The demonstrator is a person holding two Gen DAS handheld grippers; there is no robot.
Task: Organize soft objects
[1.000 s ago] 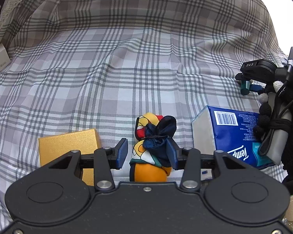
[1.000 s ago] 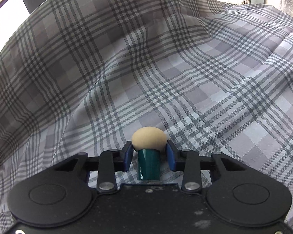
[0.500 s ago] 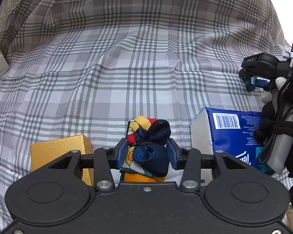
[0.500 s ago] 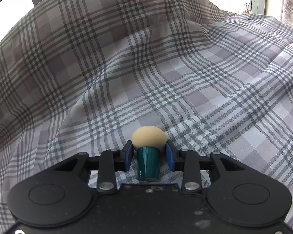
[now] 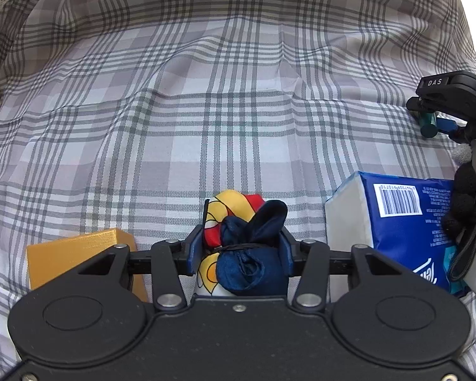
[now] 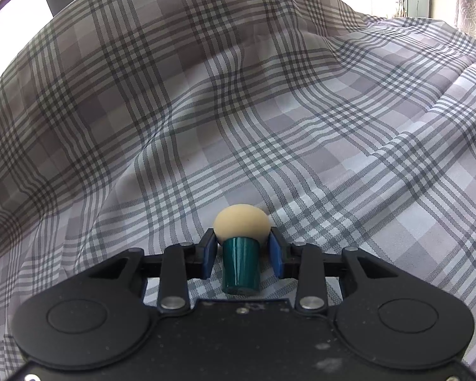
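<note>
Plaid cloth (image 5: 238, 101) is covering the whole surface in both views. The left gripper (image 5: 238, 250) is pointing steeply down over a knotted scarf bundle (image 5: 241, 250), navy with yellow, red and white patches, which is sitting on the cloth between the blue pads; the jaws have just been opening, and whether the pads are pressing the fabric I cannot tell. A gold box (image 5: 79, 260) is lying just left of the bundle and a blue tissue pack (image 5: 396, 219) just right of it. The right gripper (image 6: 240, 254) is clamping its jaws on a makeup sponge (image 6: 240, 227), a beige dome on a dark green handle, above the cloth; the left view is showing that gripper at its right edge, held by a black-gloved hand (image 5: 463, 197)
</note>
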